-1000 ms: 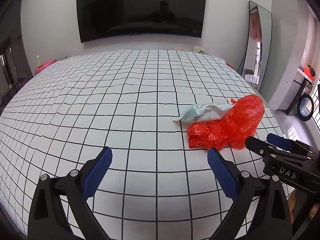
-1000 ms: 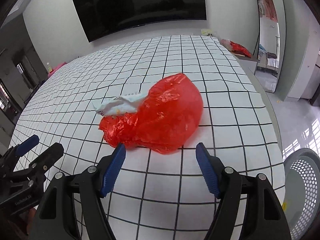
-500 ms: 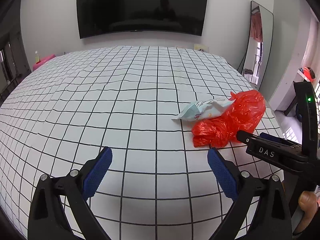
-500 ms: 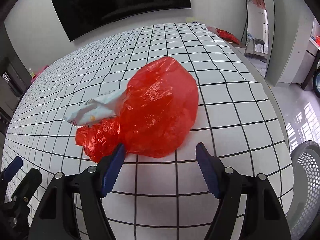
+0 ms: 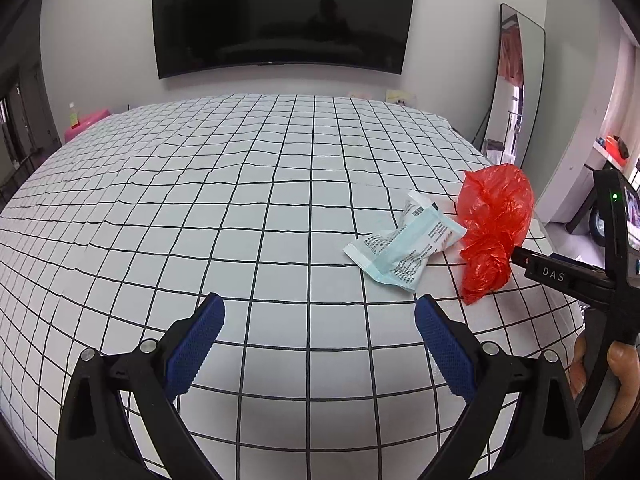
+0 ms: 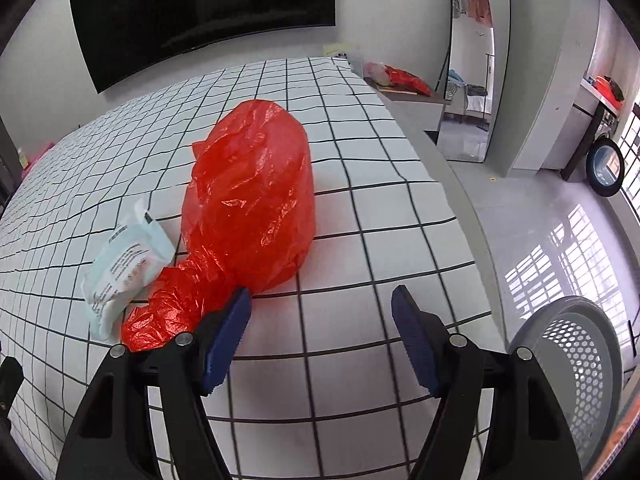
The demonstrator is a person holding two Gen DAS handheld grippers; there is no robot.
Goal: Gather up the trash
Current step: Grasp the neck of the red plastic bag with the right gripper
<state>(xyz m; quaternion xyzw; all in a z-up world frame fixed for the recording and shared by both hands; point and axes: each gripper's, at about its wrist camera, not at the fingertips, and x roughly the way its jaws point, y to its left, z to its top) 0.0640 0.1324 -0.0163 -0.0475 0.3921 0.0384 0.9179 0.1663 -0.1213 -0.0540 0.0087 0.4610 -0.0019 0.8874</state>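
Observation:
A red plastic bag (image 6: 252, 208) lies on the checked bed near its right edge; it also shows in the left wrist view (image 5: 494, 226). A pale blue-and-white wrapper (image 6: 126, 264) lies against its left side, and shows in the left wrist view (image 5: 404, 250). My right gripper (image 6: 322, 320) is open, its left fingertip (image 6: 236, 312) touching the bag's twisted neck. My left gripper (image 5: 318, 330) is open and empty, low over the bed, short of the wrapper.
A grey perforated bin (image 6: 576, 356) stands on the floor at the bed's right side. A wall TV (image 5: 280, 16) and a standing mirror (image 5: 516, 84) are at the far side. Another red bag (image 6: 408, 80) lies on a side table.
The right gripper has moved in close to the red bag, its left finger now at the bag's neck. The wrapper now lies flatter, beside the bag. The left gripper stayed open.

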